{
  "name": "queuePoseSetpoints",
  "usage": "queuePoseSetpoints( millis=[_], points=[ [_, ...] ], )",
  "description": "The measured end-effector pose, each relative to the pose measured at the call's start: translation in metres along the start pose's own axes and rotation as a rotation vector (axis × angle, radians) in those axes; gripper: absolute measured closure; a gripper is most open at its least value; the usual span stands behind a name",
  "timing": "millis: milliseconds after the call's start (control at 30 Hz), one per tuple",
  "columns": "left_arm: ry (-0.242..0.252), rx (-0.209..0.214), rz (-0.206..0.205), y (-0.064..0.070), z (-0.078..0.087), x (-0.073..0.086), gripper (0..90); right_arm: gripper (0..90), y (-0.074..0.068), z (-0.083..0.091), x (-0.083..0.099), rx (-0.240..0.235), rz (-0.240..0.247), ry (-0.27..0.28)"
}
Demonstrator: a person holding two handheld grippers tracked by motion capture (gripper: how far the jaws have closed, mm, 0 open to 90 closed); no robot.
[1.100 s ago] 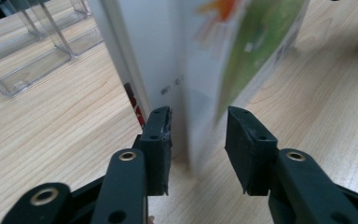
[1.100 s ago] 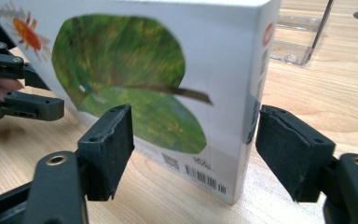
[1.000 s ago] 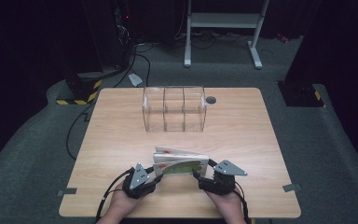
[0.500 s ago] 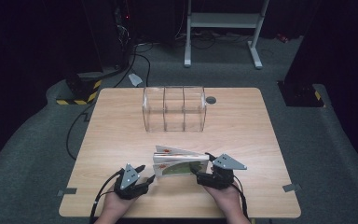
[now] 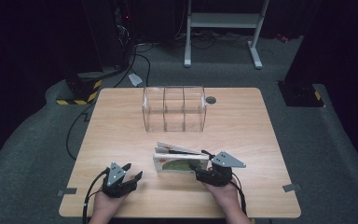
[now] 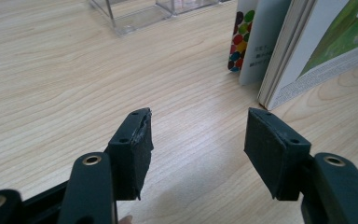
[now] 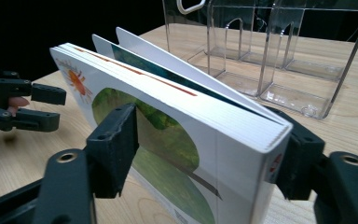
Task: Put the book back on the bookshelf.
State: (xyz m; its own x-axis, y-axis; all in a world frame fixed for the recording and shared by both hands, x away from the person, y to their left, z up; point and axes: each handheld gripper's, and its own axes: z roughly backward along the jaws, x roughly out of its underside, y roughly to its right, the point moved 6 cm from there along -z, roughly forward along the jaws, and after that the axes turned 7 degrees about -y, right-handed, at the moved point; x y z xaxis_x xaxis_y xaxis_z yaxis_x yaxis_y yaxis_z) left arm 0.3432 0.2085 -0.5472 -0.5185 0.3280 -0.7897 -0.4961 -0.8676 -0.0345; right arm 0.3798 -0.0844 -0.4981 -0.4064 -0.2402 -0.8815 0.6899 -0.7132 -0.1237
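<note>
A few thin picture books (image 5: 179,159) stand on edge on the wooden table (image 5: 121,126), near its front. The nearest has a white cover with a green shape and an orange sun (image 7: 168,140). My right gripper (image 5: 199,164) is shut on the right end of that book, one jaw on each cover (image 7: 205,135). Two thinner books lean behind it. My left gripper (image 5: 134,171) stands open to the left of the books, clear of them. Only bare tabletop lies between its jaws (image 6: 198,126), and the books (image 6: 303,51) are to its upper right.
A clear plastic organizer (image 5: 175,108) with three compartments stands at the back middle of the table, beyond the books (image 7: 270,51). A small round grommet (image 5: 210,100) sits beside it. Cables trail off the table's front left edge.
My left gripper has drawn back to the left, away from the books' left end, and now stands apart from them. The right gripper and the books have hardly moved.
</note>
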Motion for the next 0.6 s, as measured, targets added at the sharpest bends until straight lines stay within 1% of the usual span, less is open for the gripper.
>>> queuePoseSetpoints(
  millis=[33,133,267,400,500,567,600],
  points=[
    [-0.003,0.001,0.003,-0.001,0.0,0.0,41.5,33.6,0.0,0.0,0.0,0.0,0.0,0.0],
    [-0.006,-0.007,0.001,-0.003,-0.001,0.0,41.5,37.8,-0.001,0.001,0.0,0.002,0.01,0.004],
    [-0.026,-0.01,0.007,-0.005,-0.003,0.001,42.7,46.3,-0.003,0.003,0.001,0.008,0.028,0.011],
    [-0.057,-0.048,0.028,-0.012,-0.007,0.003,42.7,55.0,-0.004,0.005,0.002,0.01,0.043,0.017],
    [-0.072,-0.077,0.04,-0.016,-0.01,0.004,41.8,63.9,-0.006,0.007,0.003,0.014,0.058,0.019],
    [-0.077,-0.084,0.053,-0.019,-0.012,0.004,41.3,69.9,-0.007,0.008,0.004,0.021,0.07,0.024],
    [-0.082,-0.084,0.059,-0.02,-0.014,0.004,41.0,71.6,-0.008,0.009,0.004,0.019,0.068,0.026]
  ],
)
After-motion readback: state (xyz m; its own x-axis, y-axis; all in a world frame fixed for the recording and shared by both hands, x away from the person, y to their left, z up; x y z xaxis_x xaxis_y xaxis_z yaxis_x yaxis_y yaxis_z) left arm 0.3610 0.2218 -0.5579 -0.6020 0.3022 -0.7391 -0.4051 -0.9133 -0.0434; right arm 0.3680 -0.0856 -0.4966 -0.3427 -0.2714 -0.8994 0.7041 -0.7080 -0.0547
